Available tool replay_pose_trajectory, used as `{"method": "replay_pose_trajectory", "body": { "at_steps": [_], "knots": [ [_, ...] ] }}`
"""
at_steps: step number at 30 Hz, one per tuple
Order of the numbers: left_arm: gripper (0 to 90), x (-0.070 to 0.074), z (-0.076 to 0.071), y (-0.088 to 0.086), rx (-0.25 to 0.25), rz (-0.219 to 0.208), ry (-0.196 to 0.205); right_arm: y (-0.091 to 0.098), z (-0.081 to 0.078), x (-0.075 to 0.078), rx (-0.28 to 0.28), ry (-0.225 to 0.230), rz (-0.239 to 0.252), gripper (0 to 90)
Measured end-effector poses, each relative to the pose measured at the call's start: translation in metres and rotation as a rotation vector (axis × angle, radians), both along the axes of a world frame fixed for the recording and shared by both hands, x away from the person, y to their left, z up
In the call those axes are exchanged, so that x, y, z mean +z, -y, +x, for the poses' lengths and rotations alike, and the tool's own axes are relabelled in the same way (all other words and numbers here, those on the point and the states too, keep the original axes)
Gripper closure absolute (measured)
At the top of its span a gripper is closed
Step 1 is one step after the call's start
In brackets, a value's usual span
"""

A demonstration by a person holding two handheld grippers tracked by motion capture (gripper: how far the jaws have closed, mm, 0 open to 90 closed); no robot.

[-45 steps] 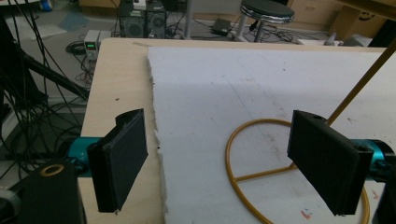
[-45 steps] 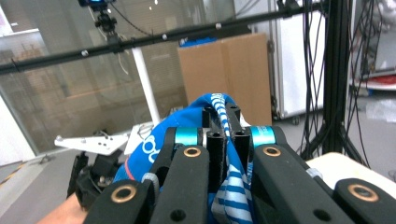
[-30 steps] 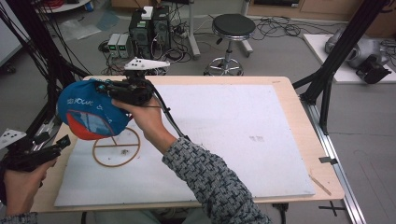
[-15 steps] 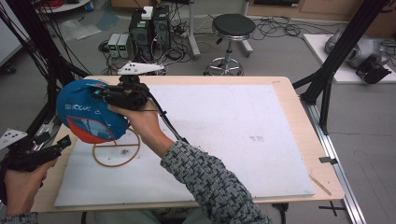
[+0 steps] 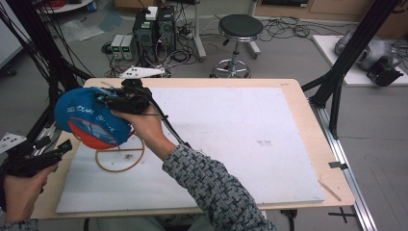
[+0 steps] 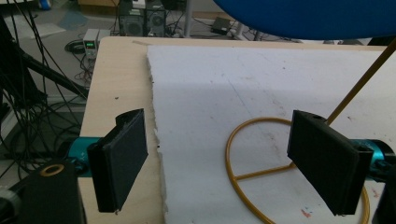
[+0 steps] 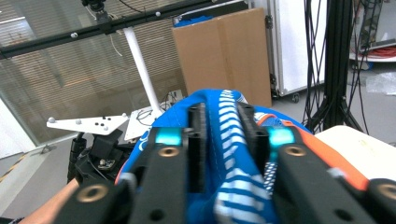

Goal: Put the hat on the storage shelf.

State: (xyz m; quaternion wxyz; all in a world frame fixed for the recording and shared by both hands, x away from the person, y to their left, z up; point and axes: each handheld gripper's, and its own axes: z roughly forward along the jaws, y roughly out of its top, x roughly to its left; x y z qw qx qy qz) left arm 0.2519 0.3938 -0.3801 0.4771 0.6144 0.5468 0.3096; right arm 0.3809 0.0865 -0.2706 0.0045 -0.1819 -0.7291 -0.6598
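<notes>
A soft, light blue cap (image 5: pixel 91 120) is pinched at a fabric fold by the right gripper (image 7: pixel 227 140), whose jaws have just been opening. It is best taken by the crown. The left gripper (image 6: pixel 224 158) is held spread, empty, before the wire stand (image 6: pixel 261 172).

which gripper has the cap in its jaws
The right gripper: blue cap between jaws that have just been opening; the left gripper is empty.

Wooden table (image 5: pixel 308 103) carries a white foam board (image 5: pixel 240 139) with rough edges. Black round stool (image 5: pixel 240 26) stands on the grey floor beyond the table, cables around it. Two dark computer towers (image 5: pixel 155 24) sit farther left, small grey boxes (image 5: pixel 123 45) beside them. Black frame struts (image 5: pixel 344 67) rise at the right table edge. Cardboard box (image 7: pixel 222 58) stands by a glass wall with blinds.
</notes>
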Motion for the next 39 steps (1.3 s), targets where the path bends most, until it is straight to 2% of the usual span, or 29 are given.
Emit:
{"method": "replay_pose_trajectory", "body": {
  "at_steps": [3,14,24,28,32,33,37,39],
  "knots": [
    [20.2,0.0,0.0,0.0,-0.003,0.002,-0.002,0.0,0.001,-0.001,-0.003,-0.009,0.003,64.4],
    [20.2,0.0,0.0,0.0,-0.002,-0.001,-0.001,0.004,0.001,0.002,-0.009,-0.007,0.042,53.4],
    [20.2,-0.001,0.001,0.002,-0.008,0.002,-0.004,0.014,0.003,0.007,-0.029,0.003,0.055,47.4],
    [20.2,-0.001,0.001,0.001,-0.008,0.002,-0.004,0.028,0.002,0.01,-0.054,0.029,0.05,44.8],
    [20.2,-0.002,0.001,0.002,-0.014,0.003,-0.006,0.041,0.004,0.012,-0.08,0.032,0.052,43.6],
    [20.2,-0.002,0.002,0.003,-0.015,0.003,-0.007,0.052,0.005,0.012,-0.101,0.04,0.053,42.8],
    [20.2,-0.002,0.002,0.004,-0.022,0.013,-0.01,0.068,0.006,0.014,-0.135,0.044,0.048,41.0],
    [20.2,-0.003,0.003,0.005,-0.022,0.01,-0.012,0.086,0.007,0.014,-0.168,0.056,0.052,40.1]
  ]
}}
